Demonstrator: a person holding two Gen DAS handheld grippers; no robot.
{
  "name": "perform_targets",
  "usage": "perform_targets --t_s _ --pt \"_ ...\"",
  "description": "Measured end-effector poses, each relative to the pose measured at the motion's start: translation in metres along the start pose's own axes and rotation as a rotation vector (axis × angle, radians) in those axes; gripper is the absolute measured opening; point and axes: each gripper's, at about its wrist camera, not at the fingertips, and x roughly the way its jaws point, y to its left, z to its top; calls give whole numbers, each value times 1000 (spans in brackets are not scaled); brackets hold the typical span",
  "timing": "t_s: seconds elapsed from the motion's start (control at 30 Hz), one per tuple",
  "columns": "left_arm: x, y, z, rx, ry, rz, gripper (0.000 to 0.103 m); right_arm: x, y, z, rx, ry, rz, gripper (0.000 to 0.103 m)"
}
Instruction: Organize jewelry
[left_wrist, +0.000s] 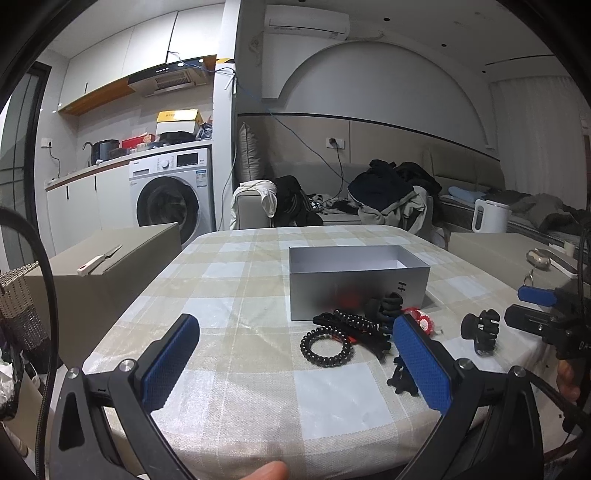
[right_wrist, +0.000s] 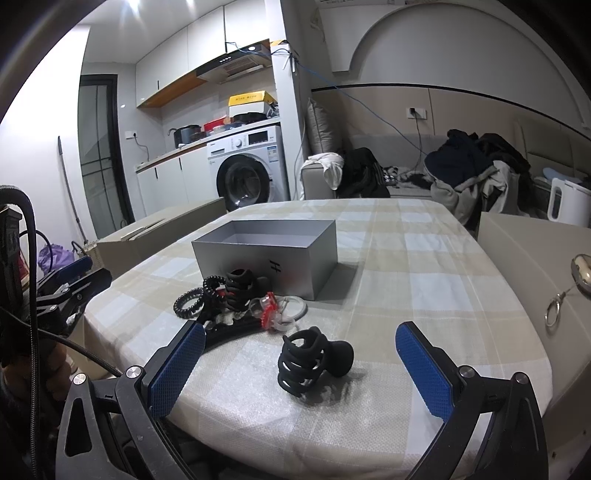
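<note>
An open grey box (left_wrist: 358, 284) (right_wrist: 269, 254) stands on the checked tablecloth. In front of it lies a pile of hair accessories: a black spiral hair tie (left_wrist: 325, 348) (right_wrist: 189, 303), black claw clips (left_wrist: 384, 306) (right_wrist: 240, 288) and a red and white piece (left_wrist: 421, 319) (right_wrist: 269, 308). A separate black claw clip (right_wrist: 314, 360) (left_wrist: 482, 330) lies between my right gripper's open fingers. My right gripper (right_wrist: 299, 365) is open and empty. My left gripper (left_wrist: 295, 354) is open and empty, just before the pile.
Cardboard boxes stand at the table's left (left_wrist: 110, 266) and right (right_wrist: 535, 266); the right one bears a metal keyring (right_wrist: 565, 291). A sofa with clothes (left_wrist: 388, 199) and a washing machine (left_wrist: 173, 195) are behind. A white kettle (left_wrist: 489, 216) stands at the back right.
</note>
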Motion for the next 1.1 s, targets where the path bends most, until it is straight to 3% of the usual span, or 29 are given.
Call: perform_targets --t_s 0.93,1.1 --pt "3 -2 -1 -9 11 -3 102 1 6 0 2 42 65 103" --pt "4 -2 -1 -9 14 -1 102 4 3 1 17 63 77 96"
